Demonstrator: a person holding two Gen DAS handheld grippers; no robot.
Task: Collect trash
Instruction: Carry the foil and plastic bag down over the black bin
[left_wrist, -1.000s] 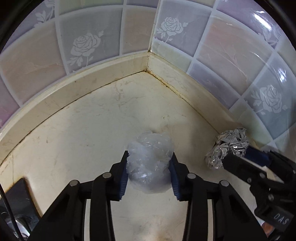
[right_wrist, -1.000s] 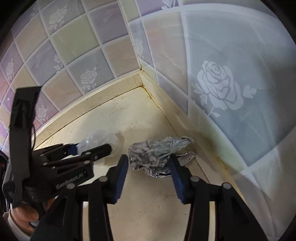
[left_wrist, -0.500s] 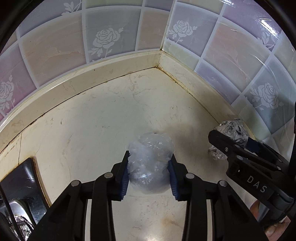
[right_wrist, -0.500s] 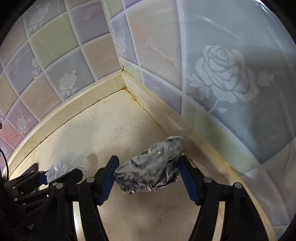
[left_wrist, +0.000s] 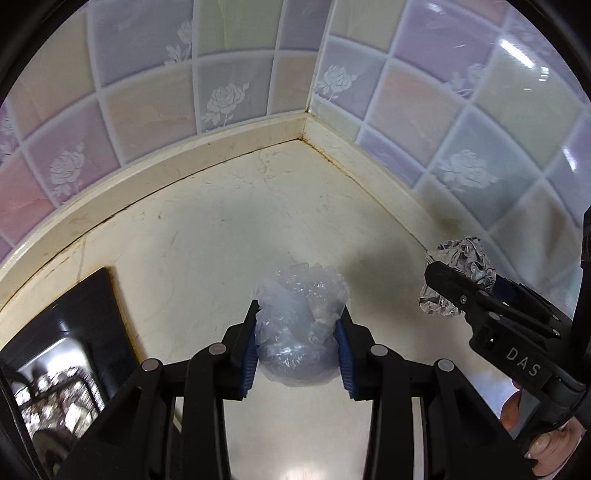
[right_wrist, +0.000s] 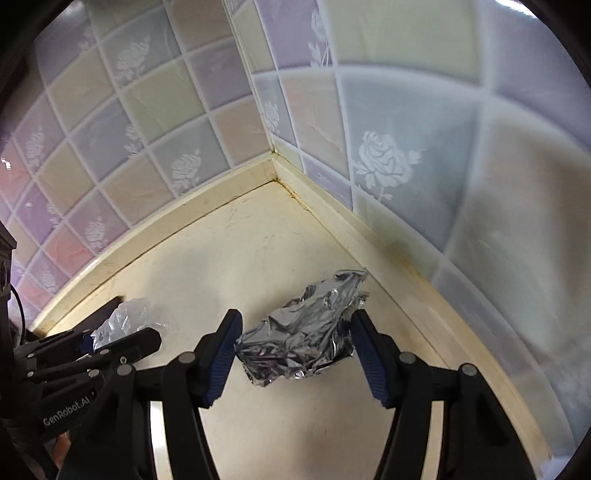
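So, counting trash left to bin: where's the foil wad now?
Right wrist view: the crumpled foil wad sits between the right gripper fingers, near the tiled wall.

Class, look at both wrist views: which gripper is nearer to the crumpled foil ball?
Right. The right gripper has its fingers on either side of the crumpled foil ball, gripping it. The left gripper is off to the foil's left, shut on the clear plastic bag.

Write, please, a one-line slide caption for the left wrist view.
Left gripper shut on a crumpled clear plastic bag above the cream countertop; right gripper holds crumpled foil.
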